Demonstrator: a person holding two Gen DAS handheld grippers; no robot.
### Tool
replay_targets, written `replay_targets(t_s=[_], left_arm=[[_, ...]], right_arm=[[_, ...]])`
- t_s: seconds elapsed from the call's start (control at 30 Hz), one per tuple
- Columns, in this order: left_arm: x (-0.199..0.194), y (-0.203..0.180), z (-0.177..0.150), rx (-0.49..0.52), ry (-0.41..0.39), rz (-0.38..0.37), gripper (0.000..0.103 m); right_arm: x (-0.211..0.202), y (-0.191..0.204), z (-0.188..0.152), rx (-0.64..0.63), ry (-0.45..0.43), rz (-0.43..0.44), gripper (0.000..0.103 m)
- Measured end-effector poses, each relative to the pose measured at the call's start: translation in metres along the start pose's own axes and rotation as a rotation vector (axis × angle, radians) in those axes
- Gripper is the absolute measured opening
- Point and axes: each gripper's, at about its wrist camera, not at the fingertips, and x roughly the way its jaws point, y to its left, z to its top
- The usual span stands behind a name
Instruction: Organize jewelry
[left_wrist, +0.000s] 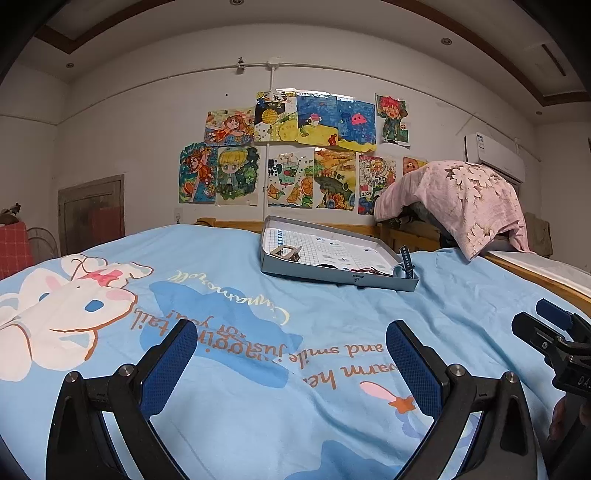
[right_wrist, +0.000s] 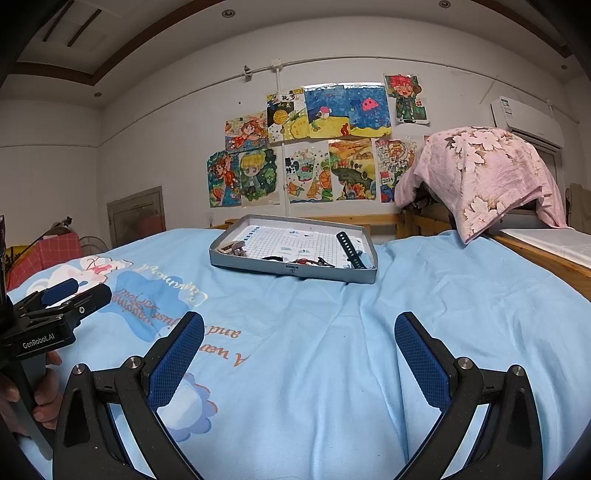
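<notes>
Blue bedspread (right_wrist: 332, 350) lies bare between both grippers and grey tray (right_wrist: 258, 263) at twelve o'clock, holding watch strap (right_wrist: 351, 249). Left gripper (left_wrist: 291, 354) and right gripper (right_wrist: 299, 347) spread wide, empty.

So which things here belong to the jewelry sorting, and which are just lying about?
Job:
shallow grey tray
dark perforated watch strap
tangle of small dark and red pieces
tan metal piece

Lying about:
pink floral cloth
light blue cartoon bedsheet
colourful wall drawings
</notes>
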Motion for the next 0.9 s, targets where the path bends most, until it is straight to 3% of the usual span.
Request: replay_targets(t_s=[0.9], left_arm=[[-0.0002,-0.0011,0.0000,-0.002,0.000,-0.001,0.103]], right_arm=[[-0.0015,0.0011,0.0014,0.012,0.000,0.012,0.101]])
